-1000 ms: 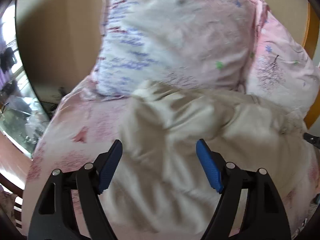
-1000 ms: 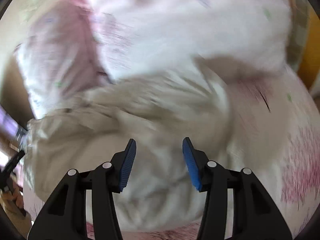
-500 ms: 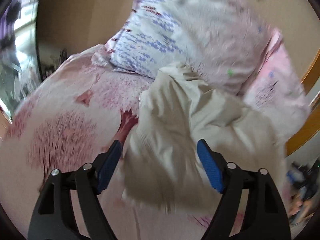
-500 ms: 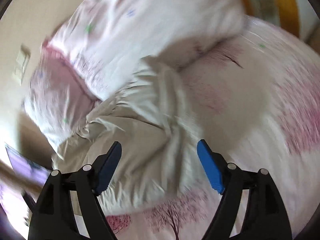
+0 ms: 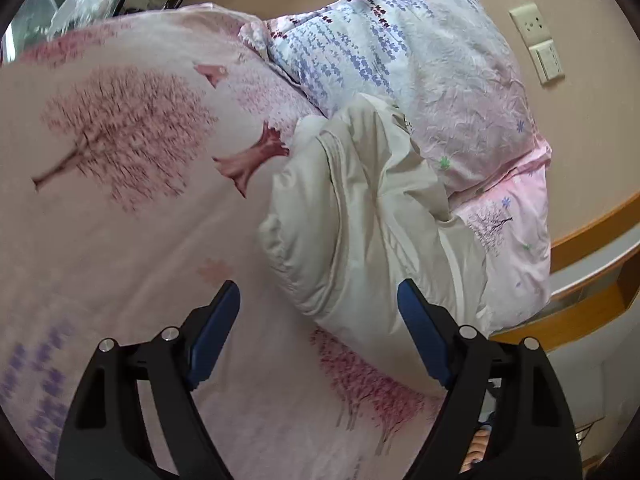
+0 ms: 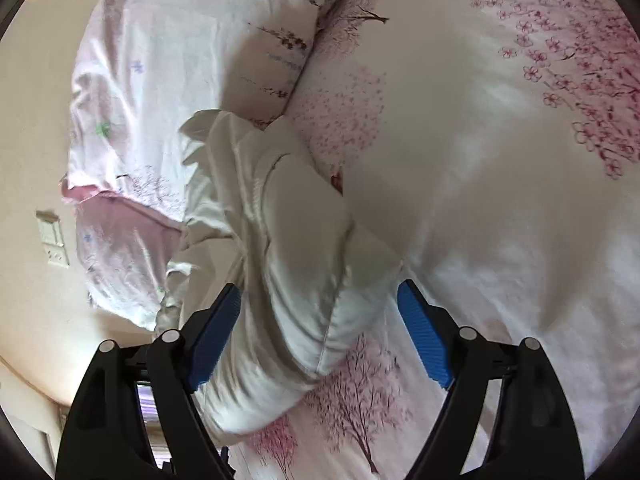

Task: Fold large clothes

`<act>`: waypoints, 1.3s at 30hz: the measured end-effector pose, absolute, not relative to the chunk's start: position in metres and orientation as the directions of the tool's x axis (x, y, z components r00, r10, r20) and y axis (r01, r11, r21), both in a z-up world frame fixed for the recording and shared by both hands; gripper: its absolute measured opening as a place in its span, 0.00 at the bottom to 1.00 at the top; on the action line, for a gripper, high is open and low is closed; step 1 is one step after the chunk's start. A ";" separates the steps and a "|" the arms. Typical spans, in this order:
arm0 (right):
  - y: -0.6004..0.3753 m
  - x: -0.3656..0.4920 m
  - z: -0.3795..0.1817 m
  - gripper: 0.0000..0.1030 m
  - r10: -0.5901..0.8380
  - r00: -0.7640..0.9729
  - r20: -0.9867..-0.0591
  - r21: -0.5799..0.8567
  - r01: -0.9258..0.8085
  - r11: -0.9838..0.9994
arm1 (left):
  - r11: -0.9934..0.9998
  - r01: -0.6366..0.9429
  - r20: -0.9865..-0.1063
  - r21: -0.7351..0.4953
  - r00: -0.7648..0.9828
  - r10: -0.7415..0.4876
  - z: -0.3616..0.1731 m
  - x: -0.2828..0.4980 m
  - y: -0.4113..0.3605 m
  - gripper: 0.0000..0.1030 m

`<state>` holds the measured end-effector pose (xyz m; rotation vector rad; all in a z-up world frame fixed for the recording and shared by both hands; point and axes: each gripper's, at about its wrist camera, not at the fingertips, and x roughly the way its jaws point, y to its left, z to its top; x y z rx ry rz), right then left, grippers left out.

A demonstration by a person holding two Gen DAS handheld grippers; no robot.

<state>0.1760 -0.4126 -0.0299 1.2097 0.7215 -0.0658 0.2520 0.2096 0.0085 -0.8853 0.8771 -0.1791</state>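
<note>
**Both grippers open, holding nothing**

The left gripper [image 5: 318, 306] has its jaws spread wide; its two blue ribbed pads [image 5: 214, 332] face each other across an open gap, and nothing is pinched between them; the black finger arms rise from the lower corners of its wrist view and lean inward toward the tips; a silver pivot screw shows on each arm. The right gripper [image 6: 318, 306] is set the same way, jaws wide apart; its blue pads [image 6: 426, 340] grip nothing; the black arms sit symmetric in the lower part of its wrist view. The person's hands are not clearly visible in either view.
</note>
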 end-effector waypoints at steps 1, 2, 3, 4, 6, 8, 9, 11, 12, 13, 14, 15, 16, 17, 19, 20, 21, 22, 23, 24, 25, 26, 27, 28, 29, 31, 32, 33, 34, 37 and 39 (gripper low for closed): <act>-0.412 0.178 -0.031 0.77 0.329 0.778 -0.534 0.831 0.412 0.374 | 0.629 -0.210 -0.588 -0.749 0.649 -0.484 0.005 0.253 0.208 0.78; -0.411 0.179 -0.033 0.75 0.335 0.779 -0.530 0.834 0.409 0.370 | 0.615 -0.219 -0.585 -0.758 0.645 -0.492 0.003 0.256 0.206 0.78; -0.410 0.180 -0.034 0.73 0.342 0.781 -0.522 0.840 0.400 0.367 | 0.594 -0.232 -0.580 -0.771 0.641 -0.502 -0.001 0.259 0.204 0.78; -0.409 0.181 -0.034 0.72 0.347 0.784 -0.515 0.844 0.391 0.368 | 0.579 -0.237 -0.574 -0.780 0.640 -0.511 -0.004 0.261 0.203 0.78; -0.408 0.182 -0.033 0.69 0.340 0.784 -0.520 0.838 0.391 0.379 | 0.562 -0.248 -0.567 -0.789 0.644 -0.514 -0.007 0.267 0.200 0.77; -0.408 0.185 -0.031 0.68 0.334 0.785 -0.522 0.836 0.393 0.383 | 0.561 -0.256 -0.567 -0.787 0.657 -0.497 -0.007 0.272 0.201 0.74; -0.408 0.186 -0.031 0.67 0.332 0.786 -0.522 0.836 0.393 0.383 | 0.559 -0.264 -0.567 -0.787 0.666 -0.485 -0.007 0.276 0.202 0.71; -0.408 0.188 -0.033 0.65 0.326 0.786 -0.525 0.834 0.396 0.385 | 0.548 -0.282 -0.570 -0.788 0.670 -0.475 -0.008 0.282 0.205 0.67; -0.408 0.189 -0.034 0.62 0.326 0.786 -0.526 0.833 0.397 0.386 | 0.541 -0.298 -0.575 -0.787 0.671 -0.468 -0.009 0.286 0.206 0.64; -0.407 0.190 -0.035 0.58 0.326 0.785 -0.527 0.831 0.396 0.390 | 0.534 -0.307 -0.578 -0.788 0.669 -0.468 -0.011 0.288 0.207 0.63; -0.406 0.191 -0.036 0.51 0.326 0.788 -0.522 0.833 0.389 0.394 | 0.525 -0.312 -0.576 -0.792 0.668 -0.471 -0.013 0.291 0.208 0.61; -0.405 0.191 -0.035 0.43 0.323 0.794 -0.515 0.834 0.378 0.402 | 0.515 -0.316 -0.572 -0.796 0.670 -0.473 -0.015 0.293 0.207 0.56; -0.403 0.190 -0.033 0.40 0.314 0.802 -0.508 0.833 0.365 0.416 | 0.507 -0.317 -0.568 -0.801 0.671 -0.477 -0.016 0.294 0.207 0.52; -0.401 0.189 -0.029 0.33 0.308 0.808 -0.503 0.831 0.354 0.428 | 0.503 -0.312 -0.561 -0.806 0.674 -0.481 -0.016 0.294 0.206 0.44; -0.397 0.188 -0.021 0.27 0.293 0.818 -0.495 0.823 0.333 0.461 | 0.499 -0.293 -0.544 -0.816 0.683 -0.488 -0.013 0.295 0.207 0.32; -0.395 0.188 -0.017 0.25 0.287 0.823 -0.491 0.819 0.323 0.474 | 0.499 -0.285 -0.538 -0.819 0.684 -0.492 -0.011 0.295 0.208 0.28; -0.394 0.187 -0.014 0.24 0.282 0.827 -0.487 0.816 0.315 0.485 | 0.504 -0.273 -0.534 -0.819 0.684 -0.497 -0.008 0.296 0.208 0.24; -0.391 0.185 -0.009 0.23 0.280 0.833 -0.477 0.814 0.299 0.497 | 0.511 -0.262 -0.530 -0.819 0.686 -0.498 -0.004 0.297 0.209 0.23; -0.388 0.182 -0.004 0.22 0.279 0.839 -0.467 0.812 0.283 0.510 | 0.518 -0.251 -0.527 -0.818 0.689 -0.498 -0.001 0.297 0.209 0.21; -0.386 0.180 -0.001 0.22 0.281 0.841 -0.463 0.811 0.274 0.517 | 0.528 -0.234 -0.521 -0.816 0.693 -0.498 0.004 0.297 0.209 0.20; -0.383 0.176 0.004 0.22 0.285 0.843 -0.457 0.808 0.259 0.529 | 0.535 -0.220 -0.515 -0.815 0.698 -0.497 0.008 0.295 0.210 0.19; -0.380 0.172 0.008 0.22 0.289 0.843 -0.453 0.806 0.248 0.538 | 0.539 -0.207 -0.507 -0.816 0.704 -0.497 0.012 0.293 0.212 0.19; -0.375 0.167 0.013 0.21 0.298 0.844 -0.446 0.803 0.231 0.550 | 0.543 -0.193 -0.498 -0.817 0.710 -0.497 0.017 0.289 0.214 0.19; -0.372 0.162 0.017 0.21 0.304 0.843 -0.443 0.800 0.220 0.558 | 0.548 -0.179 -0.491 -0.817 0.715 -0.498 0.022 0.284 0.217 0.18; -0.368 0.157 0.020 0.21 0.311 0.841 -0.442 0.797 0.209 0.567 | 0.550 -0.172 -0.486 -0.817 0.719 -0.497 0.025 0.280 0.219 0.18; -0.358 0.145 0.024 0.21 0.326 0.834 -0.445 0.786 0.189 0.589 | 0.555 -0.158 -0.477 -0.817 0.727 -0.494 0.031 0.265 0.228 0.18; -0.354 0.139 0.025 0.21 0.331 0.830 -0.448 0.781 0.183 0.598 | 0.557 -0.155 -0.475 -0.816 0.730 -0.491 0.034 0.254 0.233 0.18; -0.350 0.132 0.024 0.21 0.336 0.826 -0.452 0.776 0.179 0.605 | 0.559 -0.155 -0.475 -0.814 0.731 -0.489 0.035 0.247 0.237 0.18; -0.346 0.122 0.023 0.21 0.341 0.823 -0.455 0.774 0.176 0.609 | 0.563 -0.157 -0.479 -0.812 0.730 -0.487 0.035 0.238 0.242 0.18; -0.340 0.095 0.016 0.21 0.340 0.820 -0.461 0.773 0.182 0.607 | 0.580 -0.168 -0.500 -0.797 0.722 -0.478 0.032 0.207 0.251 0.19; -0.336 0.071 0.010 0.21 0.323 0.824 -0.466 0.768 0.196 0.610 | 0.595 -0.174 -0.518 -0.785 0.711 -0.476 0.029 0.185 0.254 0.19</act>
